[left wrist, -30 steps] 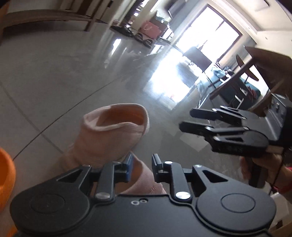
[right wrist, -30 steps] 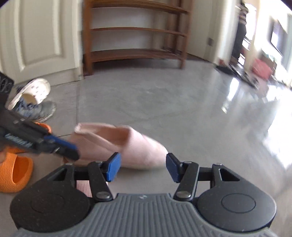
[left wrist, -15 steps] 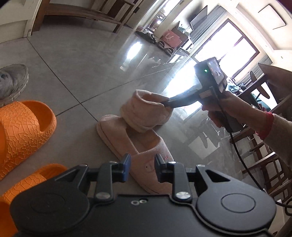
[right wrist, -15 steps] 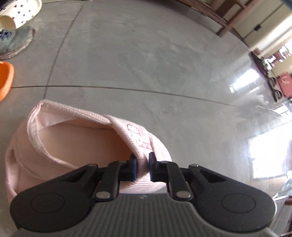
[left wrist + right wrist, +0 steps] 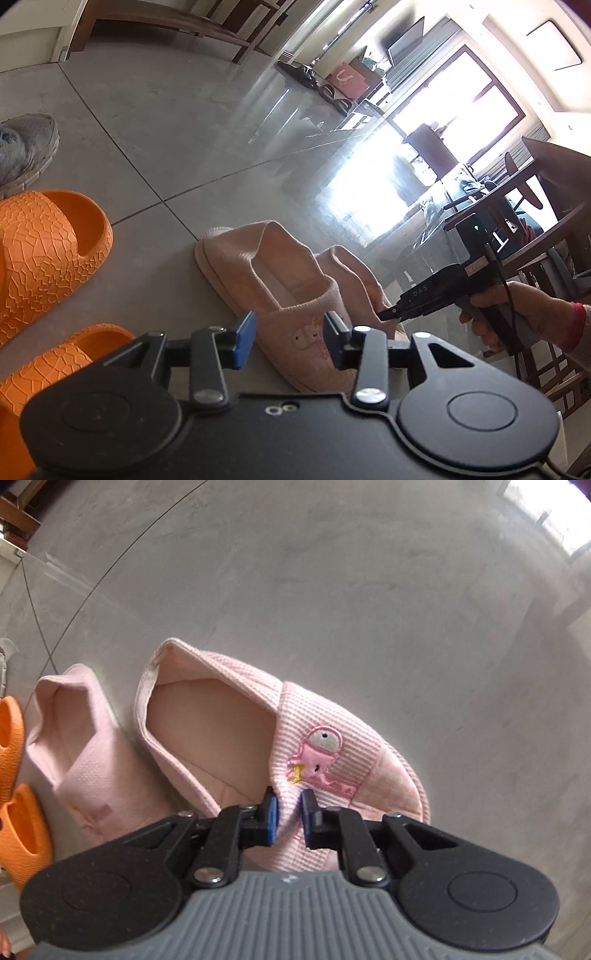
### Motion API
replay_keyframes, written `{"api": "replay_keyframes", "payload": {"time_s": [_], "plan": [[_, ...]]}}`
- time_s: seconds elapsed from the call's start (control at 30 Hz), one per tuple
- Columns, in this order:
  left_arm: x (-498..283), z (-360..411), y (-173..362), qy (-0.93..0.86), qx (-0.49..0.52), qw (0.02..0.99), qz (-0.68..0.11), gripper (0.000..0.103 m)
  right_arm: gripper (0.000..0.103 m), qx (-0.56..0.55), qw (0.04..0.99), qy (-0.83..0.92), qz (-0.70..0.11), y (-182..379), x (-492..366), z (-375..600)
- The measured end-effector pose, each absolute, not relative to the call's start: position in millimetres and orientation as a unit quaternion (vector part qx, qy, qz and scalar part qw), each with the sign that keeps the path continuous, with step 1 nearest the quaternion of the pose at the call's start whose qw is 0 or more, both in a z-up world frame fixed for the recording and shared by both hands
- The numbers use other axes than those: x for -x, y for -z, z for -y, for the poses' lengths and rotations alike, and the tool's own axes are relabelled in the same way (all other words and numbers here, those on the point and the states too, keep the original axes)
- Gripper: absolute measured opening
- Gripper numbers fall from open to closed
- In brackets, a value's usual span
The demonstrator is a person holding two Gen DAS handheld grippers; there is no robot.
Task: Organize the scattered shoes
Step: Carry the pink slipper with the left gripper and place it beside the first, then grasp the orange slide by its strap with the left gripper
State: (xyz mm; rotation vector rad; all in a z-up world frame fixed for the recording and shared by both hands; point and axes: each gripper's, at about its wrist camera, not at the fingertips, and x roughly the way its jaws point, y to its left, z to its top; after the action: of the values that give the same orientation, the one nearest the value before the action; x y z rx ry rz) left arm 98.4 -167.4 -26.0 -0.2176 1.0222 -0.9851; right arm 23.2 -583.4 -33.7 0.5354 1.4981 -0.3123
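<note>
Two pink fabric slippers lie side by side on the grey floor. The nearer pink slipper (image 5: 284, 291) sits just beyond my left gripper (image 5: 289, 341), whose jaws are opening with nothing pressed between them. My right gripper (image 5: 290, 818) points straight down and is shut on the upper of the second pink slipper (image 5: 321, 753), by its embroidered cartoon patch. In the left wrist view, that right gripper (image 5: 389, 314) nips the far slipper (image 5: 354, 277), with a hand behind it. The first slipper (image 5: 85, 746) shows to the left in the right wrist view.
Two orange slides (image 5: 48, 251) (image 5: 55, 365) lie left of the slippers, also at the edge (image 5: 22, 827) of the right wrist view. A grey sneaker (image 5: 22, 147) sits further left. Wooden shelves stand at the back, and table and chair legs (image 5: 546, 280) on the right.
The right gripper closed on the second slipper and brought it down flat beside the first one. The left gripper's jaws spread wider and drew back slightly from the first slipper.
</note>
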Motion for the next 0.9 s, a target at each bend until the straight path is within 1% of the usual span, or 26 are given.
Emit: {"api": "replay_keyframes", "payload": {"time_s": [0.23,0.33,0.37,0.4,0.43,0.47,0.53,0.6,0.7,0.8,0.9], "plan": [[-90.4,160.2,24.4,0.444,0.086,0.757,-0.471,0.043,0.019,-0.301,0.72,0.124,-0.613,37.2,-78.3,555.8],[-84.7,148.0,17.8,0.441,0.058,0.766,-0.464,0.046,0.023,-0.285,0.737,0.121,-0.601,25.1,-83.2,541.7],[-83.6,142.0,15.9,0.439,0.046,0.769,-0.462,0.048,0.026,-0.273,0.745,0.119,-0.597,19.6,-81.1,537.2],[-82.8,133.9,13.9,0.434,0.035,0.775,-0.458,0.05,0.035,-0.26,0.756,0.12,-0.589,13.6,-77.6,533.3],[-82.0,120.9,11.2,0.424,0.024,0.784,-0.454,0.054,0.042,-0.222,0.783,0.127,-0.567,0.1,-67.5,524.2],[-81.6,110.6,9.7,0.414,0.019,0.79,-0.452,0.056,0.047,-0.174,0.812,0.13,-0.541,-13.8,-55.1,512.1],[-81.4,84.1,8.4,0.382,0.014,0.804,-0.455,0.056,0.048,-0.119,0.845,0.115,-0.509,-24.9,-37.3,493.4],[-79.1,61.8,8.2,0.345,0.005,0.822,-0.453,0.057,0.05,-0.076,0.87,0.063,-0.483,-33.6,-15.4,455.9],[-70.7,32.9,9.5,0.291,0.003,0.841,-0.456,0.059,0.05,-0.065,0.876,-0.026,-0.476,-27.5,4.9,396.5],[-59.5,16.7,9.7,0.278,0.042,0.836,-0.471,0.059,0.05,-0.066,0.874,-0.098,-0.472,-16.9,2.3,350.0],[-52.6,16.0,13.5,0.279,0.084,0.828,-0.48,0.059,0.05,-0.083,0.873,-0.128,-0.463,-8.4,-8.3,311.8]]}}
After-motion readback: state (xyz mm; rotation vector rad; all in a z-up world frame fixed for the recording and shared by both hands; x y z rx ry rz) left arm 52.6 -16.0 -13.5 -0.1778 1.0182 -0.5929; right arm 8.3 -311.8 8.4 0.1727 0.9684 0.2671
